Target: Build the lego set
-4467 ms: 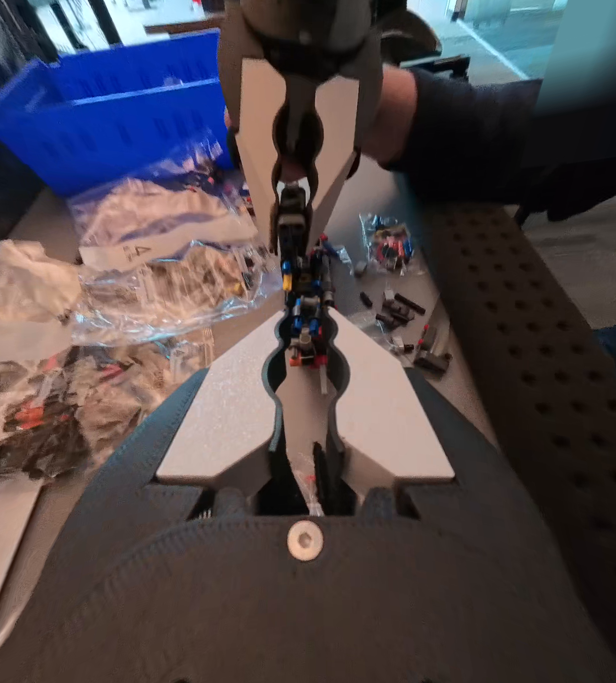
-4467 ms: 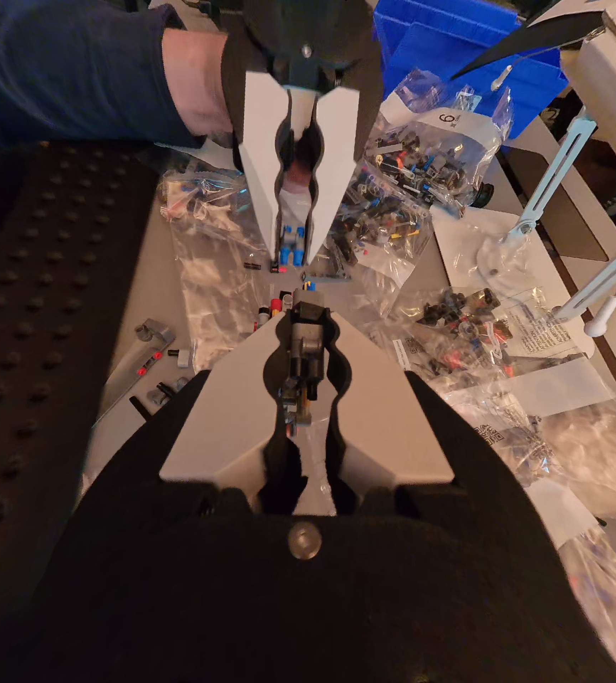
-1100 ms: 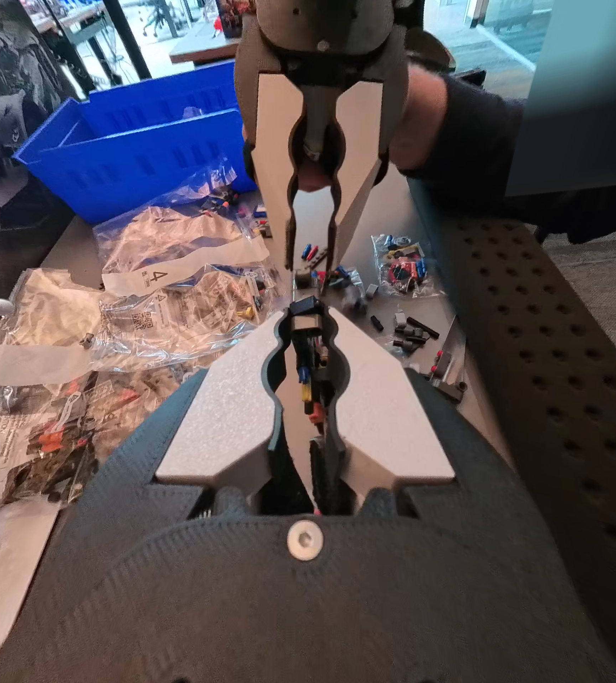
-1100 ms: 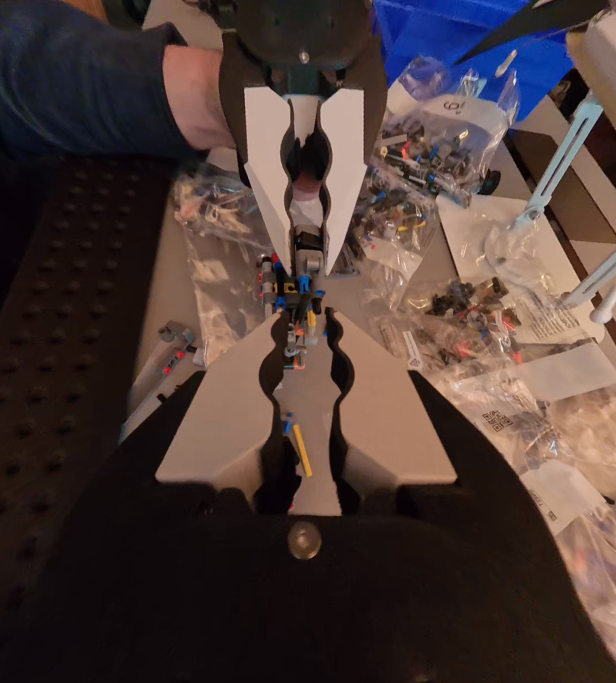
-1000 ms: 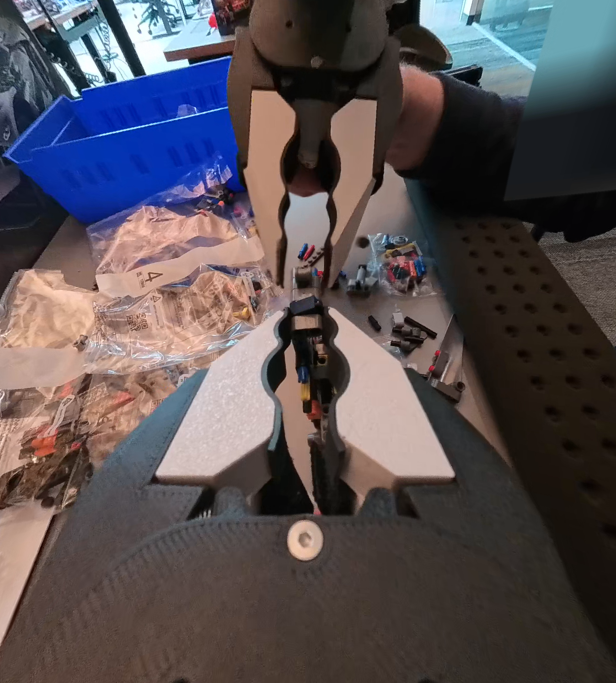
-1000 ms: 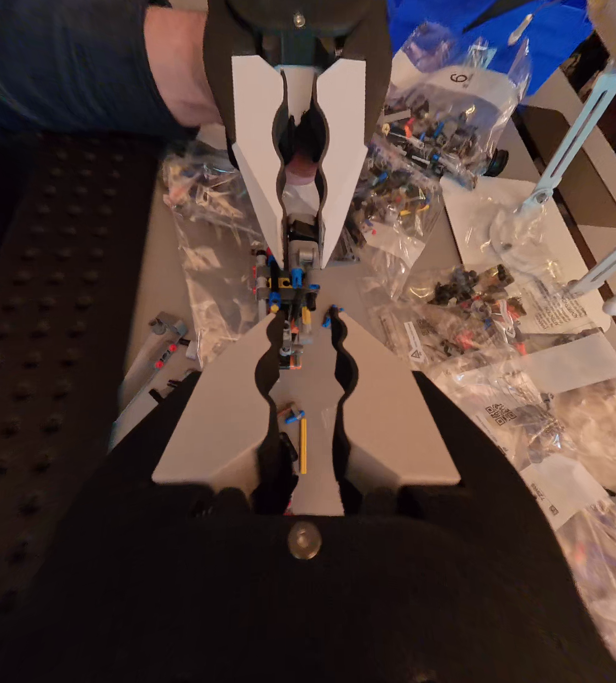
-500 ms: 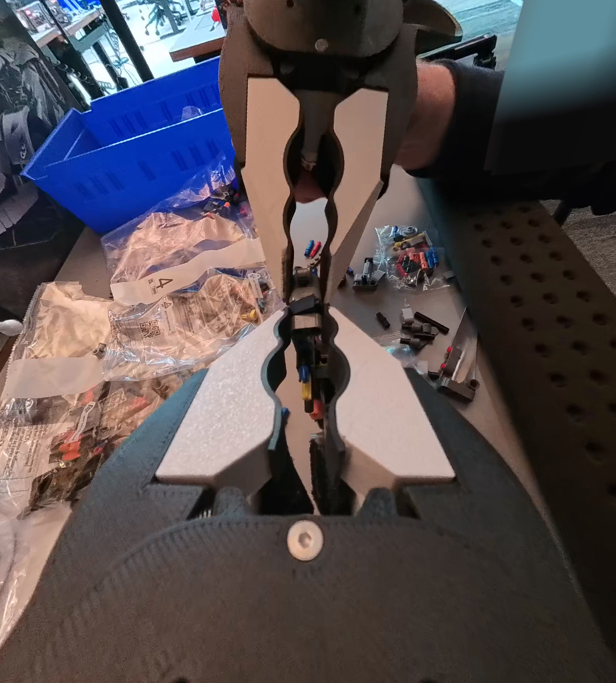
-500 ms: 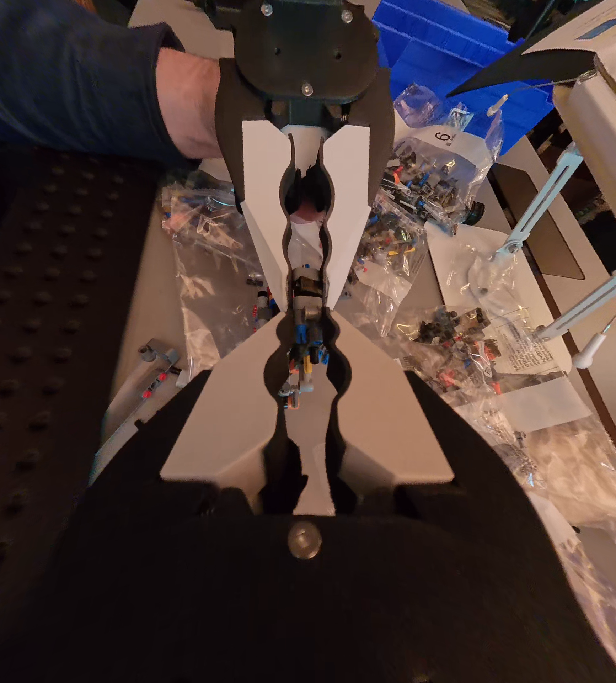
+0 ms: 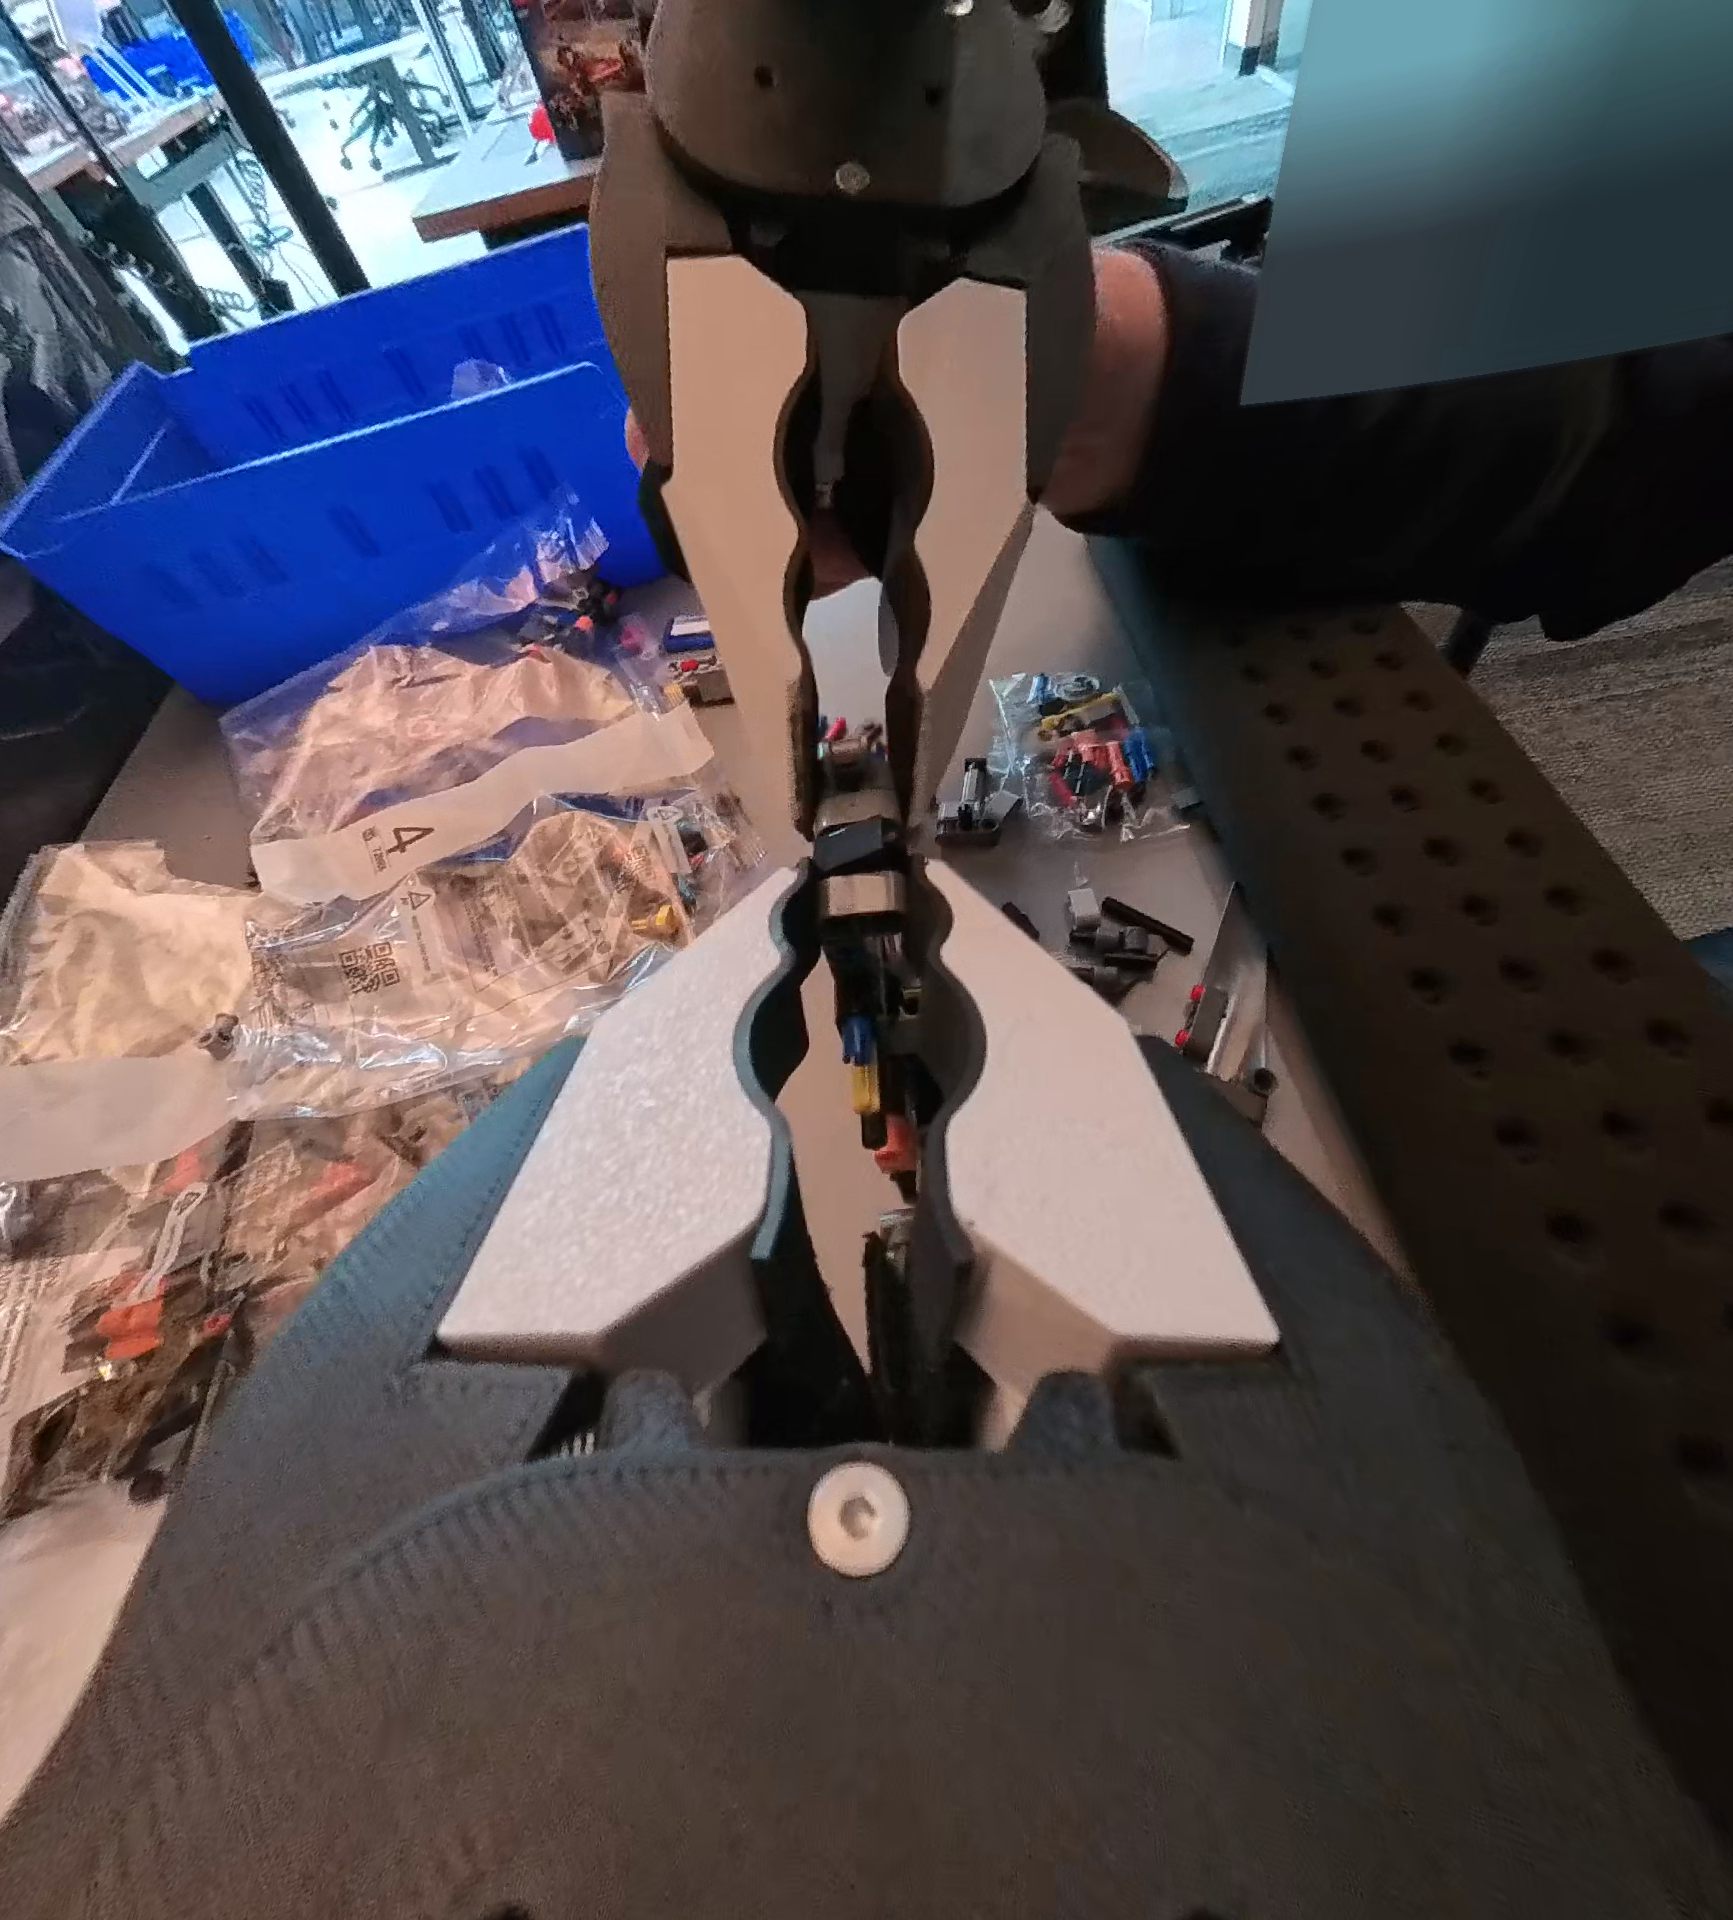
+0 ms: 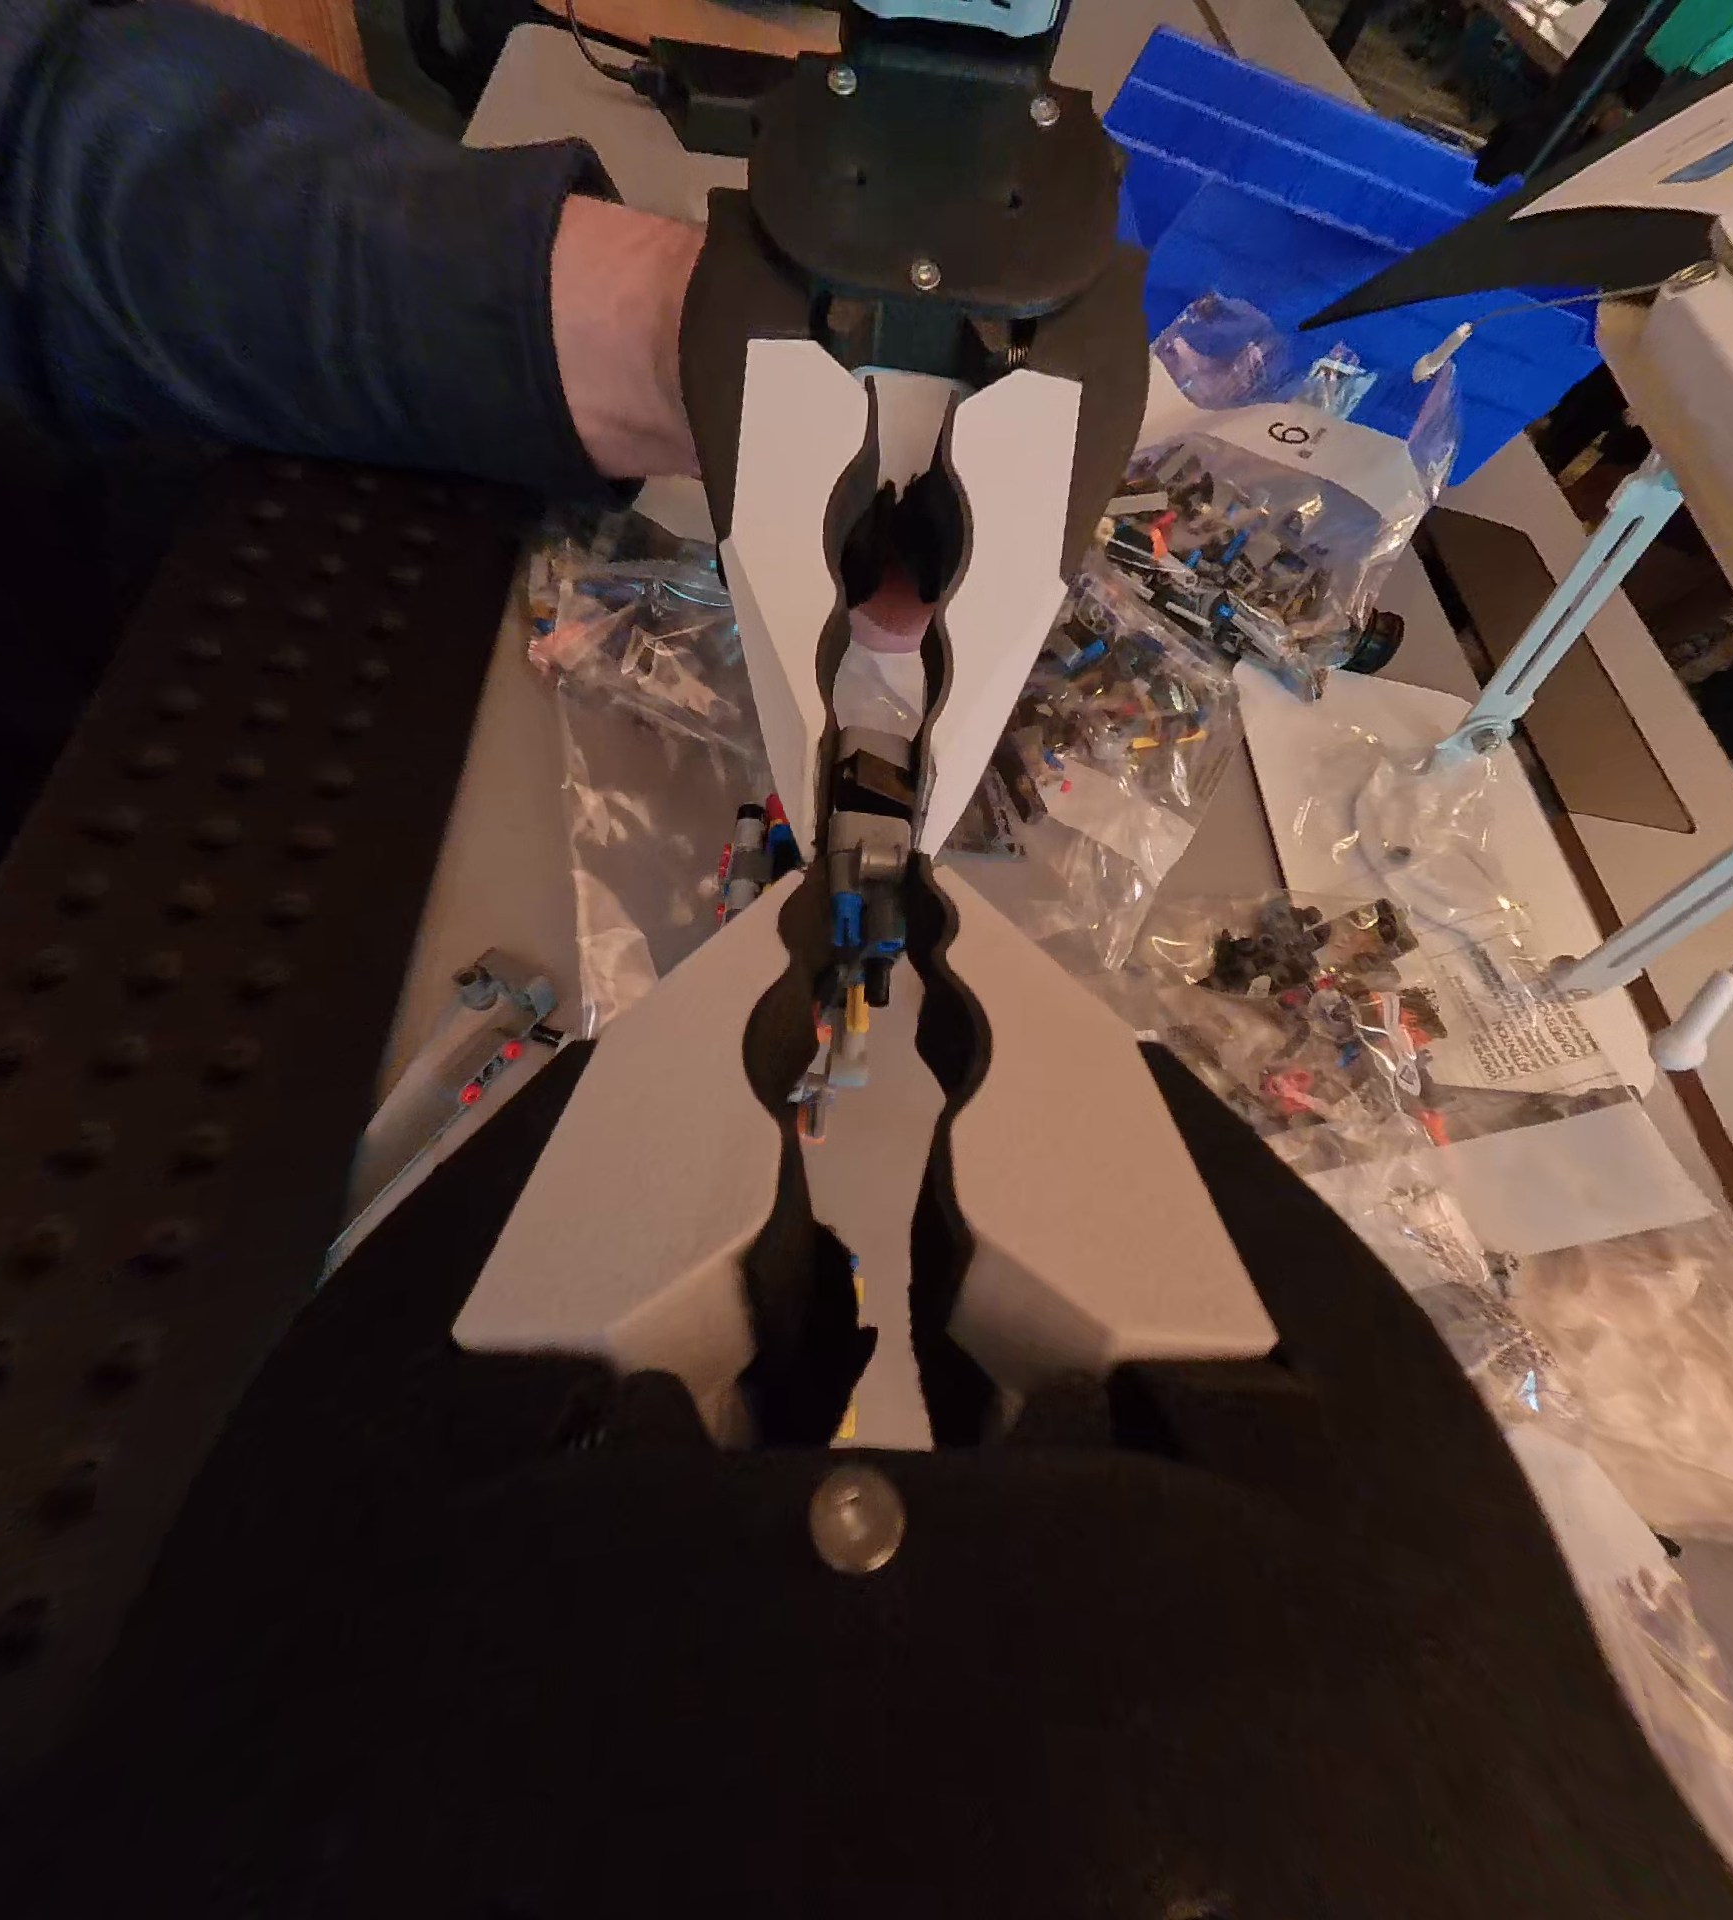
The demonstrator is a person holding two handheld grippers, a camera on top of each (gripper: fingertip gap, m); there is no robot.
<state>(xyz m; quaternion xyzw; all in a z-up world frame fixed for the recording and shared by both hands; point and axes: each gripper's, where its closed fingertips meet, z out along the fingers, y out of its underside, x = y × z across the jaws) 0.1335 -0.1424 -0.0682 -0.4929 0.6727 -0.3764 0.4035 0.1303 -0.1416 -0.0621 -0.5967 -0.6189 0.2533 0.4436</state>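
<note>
Your left gripper point(image 9: 857, 894) is clamped on the lego assembly point(image 9: 867, 997), a narrow, knobbly stick of black and grey plastic with blue, yellow and red pins, held above the tabletop point(image 9: 1038, 873). Its long axis runs along your jaws toward the right gripper point(image 10: 867, 883), whose scalloped jaws pinch the far end (crinkly clear parts bags point(image 9: 488, 831) lie below).

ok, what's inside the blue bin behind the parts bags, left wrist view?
Little shows. The blue bin is seen side-on: its ribbed inner far wall and a scrap of clear plastic at the rim. Its near wall hides the floor, and the right gripper covers its right end.
</note>
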